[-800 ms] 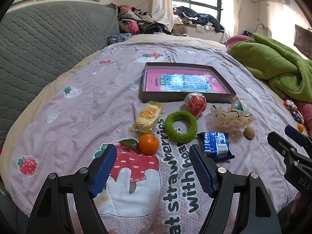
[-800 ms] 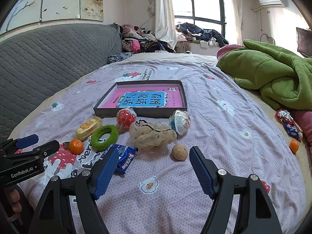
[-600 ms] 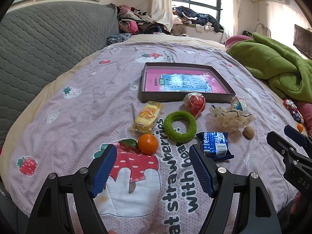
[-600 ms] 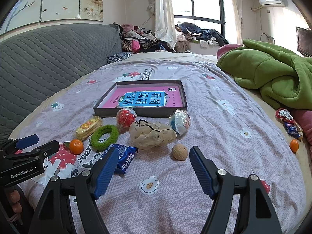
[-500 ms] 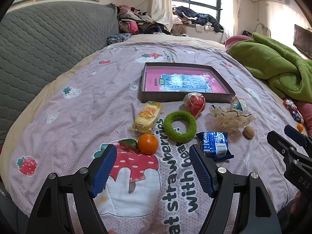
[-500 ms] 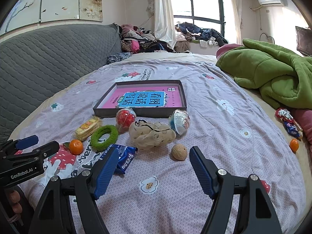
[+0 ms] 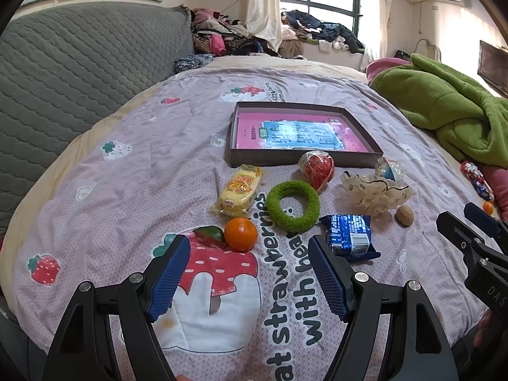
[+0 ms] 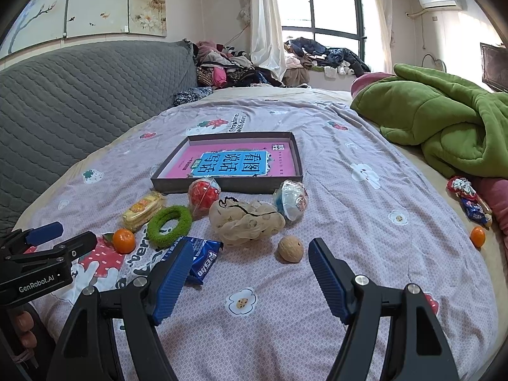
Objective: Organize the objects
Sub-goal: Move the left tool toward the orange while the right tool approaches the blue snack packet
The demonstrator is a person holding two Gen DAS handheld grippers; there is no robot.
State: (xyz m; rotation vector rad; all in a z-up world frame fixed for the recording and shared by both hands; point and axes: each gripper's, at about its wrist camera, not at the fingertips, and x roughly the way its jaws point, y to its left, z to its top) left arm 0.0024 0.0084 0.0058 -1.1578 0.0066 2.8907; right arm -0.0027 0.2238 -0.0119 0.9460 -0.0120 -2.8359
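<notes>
Nothing has shifted since the earlier frames. The left hand-held gripper (image 7: pixel 247 273) and right hand-held gripper (image 8: pixel 250 276) both hover with jaws apart (empty) over the bed (image 8: pixel 365 254). The orange (image 7: pixel 240 229), green ring (image 7: pixel 292 205), blue packet (image 7: pixel 349 233) and walnut (image 8: pixel 290 249) lie before the shallow box (image 8: pixel 228 185).

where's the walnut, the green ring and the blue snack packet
walnut (image 8: pixel 290 249), right wrist view, middle of the shell
green ring (image 7: pixel 292 206), left wrist view, fuzzy band at its near edge
blue snack packet (image 7: pixel 349 234), left wrist view, middle of the wrapper
</notes>
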